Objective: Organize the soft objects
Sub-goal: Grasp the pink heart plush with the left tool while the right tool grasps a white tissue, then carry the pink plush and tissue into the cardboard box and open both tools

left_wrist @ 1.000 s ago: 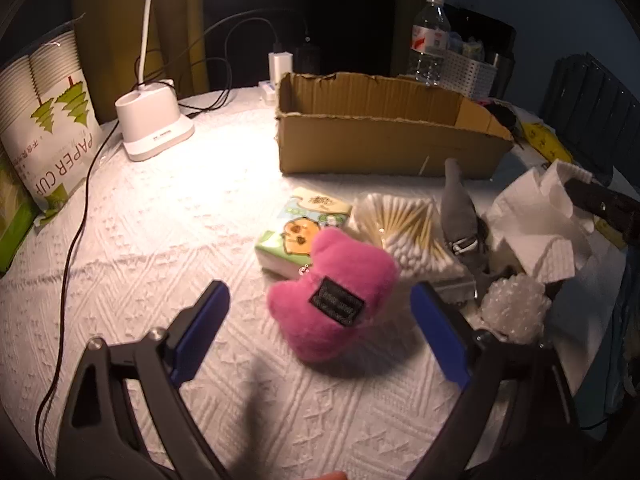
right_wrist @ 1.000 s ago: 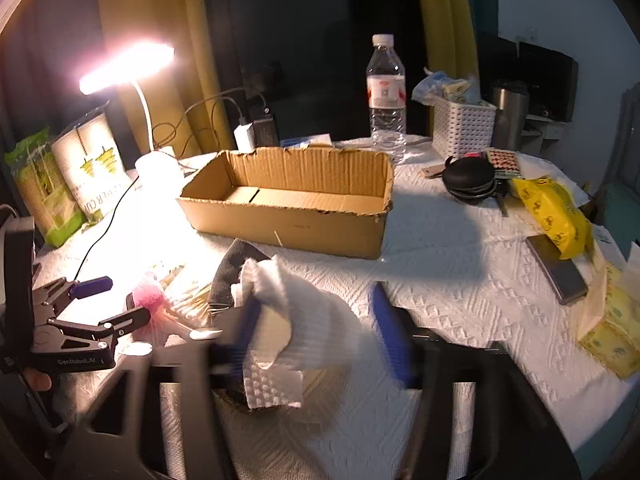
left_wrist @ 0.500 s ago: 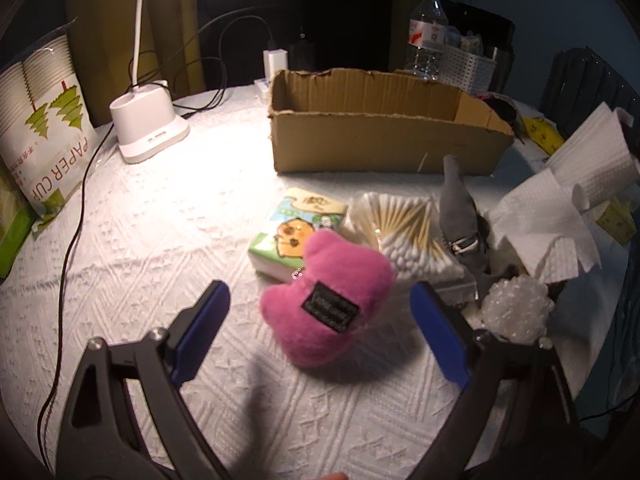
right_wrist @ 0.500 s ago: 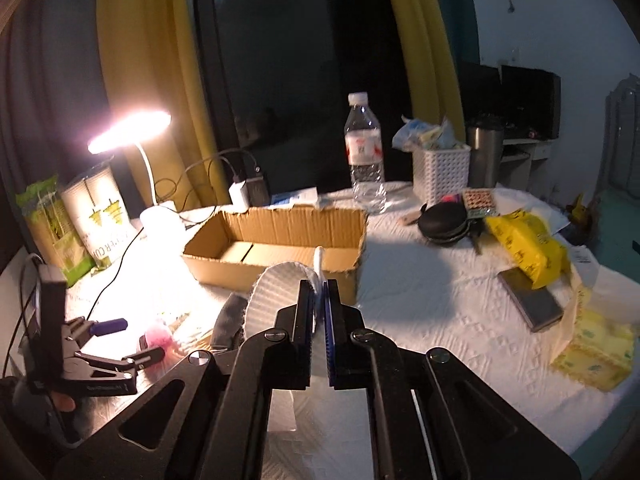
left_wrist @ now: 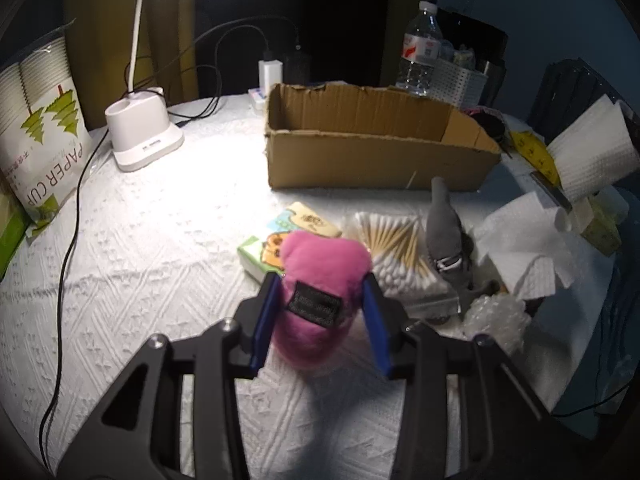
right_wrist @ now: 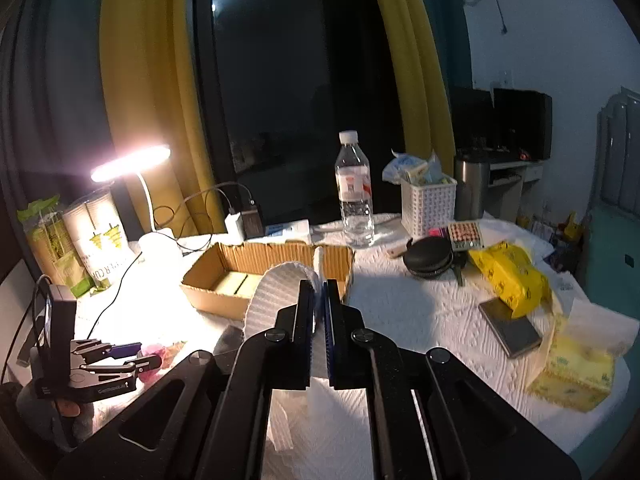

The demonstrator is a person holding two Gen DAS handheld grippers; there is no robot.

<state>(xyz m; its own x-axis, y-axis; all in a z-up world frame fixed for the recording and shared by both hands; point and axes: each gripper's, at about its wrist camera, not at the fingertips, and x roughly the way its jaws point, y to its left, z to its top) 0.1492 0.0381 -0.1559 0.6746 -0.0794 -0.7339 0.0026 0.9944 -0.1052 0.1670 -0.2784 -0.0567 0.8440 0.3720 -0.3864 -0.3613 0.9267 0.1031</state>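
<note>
The left claw (left_wrist: 320, 312) has closed since half a second ago: its blue pads, then set wide on either side of the pink plush toy (left_wrist: 320, 280), now press against both flanks of it. The toy rests on the counter (left_wrist: 160, 240), touching the tissue pack (left_wrist: 264, 248) behind it and just beside the bag of cotton swabs (left_wrist: 396, 248). Judgement: the grasp is made and the lift is the step in hand.

The right claw (right_wrist: 319, 320) holds the white paper towel (right_wrist: 276, 292) between nearly closed pads. Compared with a second ago, the towel has risen clear of the heap and hangs near the cardboard box (right_wrist: 224, 280). In the left wrist view the same towel appears high at the right, above the box's right end.

The box is open at the top and its visible floor is bare, so both items have room inside. Its near wall (left_wrist: 360, 156) stands between the toy and the interior; the toy must clear that torn rim. The way from toy to box is unobstructed counter. Obstacles:

- Grey fabric item (left_wrist: 444, 224) and bubble wrap (left_wrist: 496, 312), right of the toy.
- Lamp base (left_wrist: 142, 136) and its cable (left_wrist: 68, 240), well to the left.
- Water bottle (right_wrist: 354, 192), just behind the box.

Risk: both claws converge on one box and may collide.
</note>
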